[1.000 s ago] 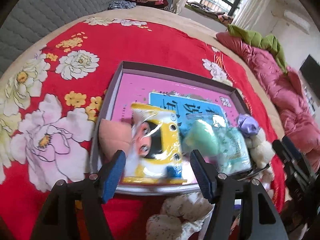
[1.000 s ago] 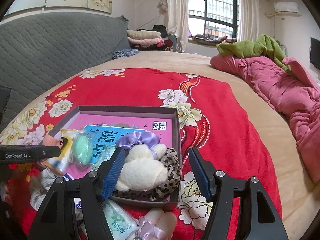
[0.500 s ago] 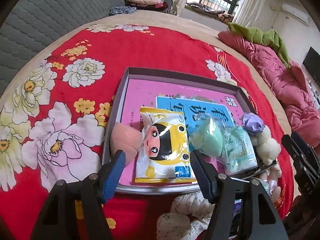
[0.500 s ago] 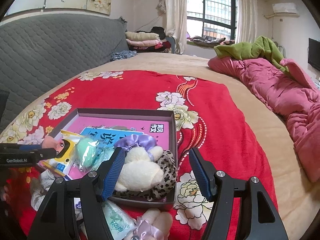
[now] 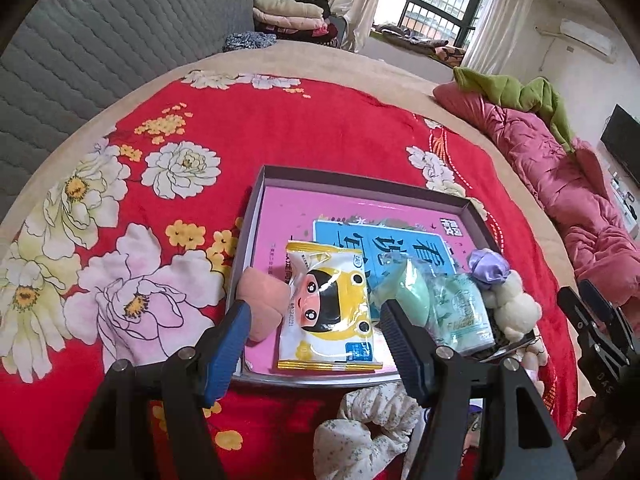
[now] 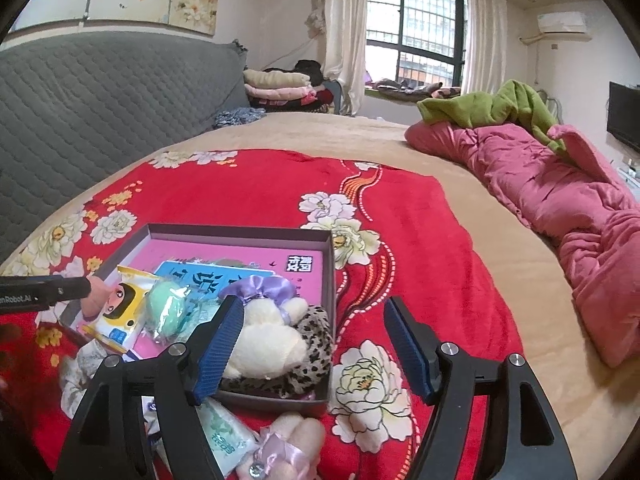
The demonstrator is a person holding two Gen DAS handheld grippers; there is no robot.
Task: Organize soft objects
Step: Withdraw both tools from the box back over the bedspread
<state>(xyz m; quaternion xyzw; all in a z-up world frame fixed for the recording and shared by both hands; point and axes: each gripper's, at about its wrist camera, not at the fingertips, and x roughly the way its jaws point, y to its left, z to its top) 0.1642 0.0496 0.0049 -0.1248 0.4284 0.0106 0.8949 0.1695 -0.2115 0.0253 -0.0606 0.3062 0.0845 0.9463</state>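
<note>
A shallow grey box with a pink bottom point(image 5: 360, 184) point(image 6: 240, 232) sits on the red flowered blanket. In it lie a yellow cartoon packet point(image 5: 326, 316) point(image 6: 116, 308), a peach plush piece point(image 5: 262, 304), a green soft thing in plastic point(image 5: 416, 300) point(image 6: 166, 312), a teal packet point(image 5: 464, 316), and a cream plush with a purple bow point(image 5: 508, 300) point(image 6: 268, 328) on leopard fabric point(image 6: 316, 344). My left gripper point(image 5: 314, 344) is open and empty above the box's near edge. My right gripper point(image 6: 312, 344) is open and empty over the box's near right corner.
Outside the box near me lie a floral white scrunchie point(image 5: 372, 428), a green tissue packet point(image 6: 224, 436) and a pink plush with a ribbon point(image 6: 288, 448). A pink quilt point(image 6: 560, 200) and green cloth point(image 6: 488, 108) lie at the right. A grey headboard point(image 6: 100, 92) stands at the left.
Both grippers have drawn back and risen a little from the box, staying open. The yellow packet now lies flat in the box. Nothing else moved.
</note>
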